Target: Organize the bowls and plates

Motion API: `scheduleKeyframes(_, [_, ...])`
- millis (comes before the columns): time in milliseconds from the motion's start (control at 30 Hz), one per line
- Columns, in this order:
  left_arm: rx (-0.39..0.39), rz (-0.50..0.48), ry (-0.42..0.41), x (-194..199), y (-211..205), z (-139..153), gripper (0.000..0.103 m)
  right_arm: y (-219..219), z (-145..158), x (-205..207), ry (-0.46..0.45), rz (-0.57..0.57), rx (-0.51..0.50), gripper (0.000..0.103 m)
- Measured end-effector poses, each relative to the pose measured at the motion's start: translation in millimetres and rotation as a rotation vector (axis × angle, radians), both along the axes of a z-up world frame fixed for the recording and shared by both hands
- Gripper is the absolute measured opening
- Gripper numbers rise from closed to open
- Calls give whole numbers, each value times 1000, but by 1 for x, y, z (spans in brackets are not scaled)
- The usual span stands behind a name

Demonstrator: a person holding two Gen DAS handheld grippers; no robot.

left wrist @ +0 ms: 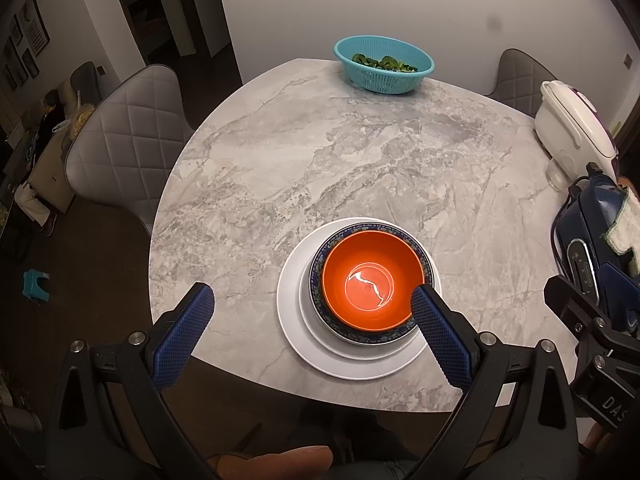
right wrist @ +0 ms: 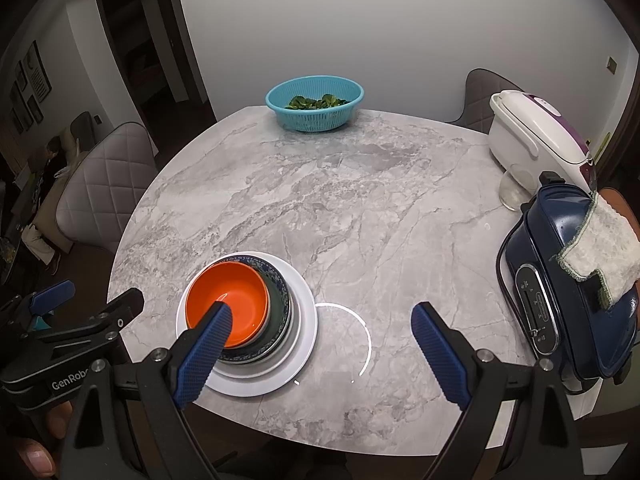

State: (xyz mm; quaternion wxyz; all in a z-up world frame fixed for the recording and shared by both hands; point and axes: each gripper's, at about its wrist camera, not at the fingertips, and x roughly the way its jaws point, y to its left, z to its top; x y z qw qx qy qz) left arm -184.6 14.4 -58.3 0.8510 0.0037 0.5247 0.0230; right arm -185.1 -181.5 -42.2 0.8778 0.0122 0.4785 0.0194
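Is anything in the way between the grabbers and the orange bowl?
Nothing visible is. The orange bowl sits open on top of the stacked dishes on the table. The left gripper and the right gripper are both open, near it, with only bare tabletop between.

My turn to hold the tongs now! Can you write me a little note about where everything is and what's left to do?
Left tongs: open, holding nothing, hovering over the near table edge by the stack.
Right tongs: open, holding nothing, just right of the stack.

Dishes: one stack near the front of the marble table. Orange bowl on top, inside a blue-patterned bowl, on a small white plate, on a big white plate.

Done: everything looks nested biggest to smallest. No other loose plates or bowls show.

Left: probably nothing, or just moving the stack. The teal basket of greens is not part of the stack.
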Motion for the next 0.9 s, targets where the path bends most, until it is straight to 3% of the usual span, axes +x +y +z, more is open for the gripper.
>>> scheduleKeyframes(900, [2,-3,2,2,4,-3,100,0,-3,3,3,7,1,93])
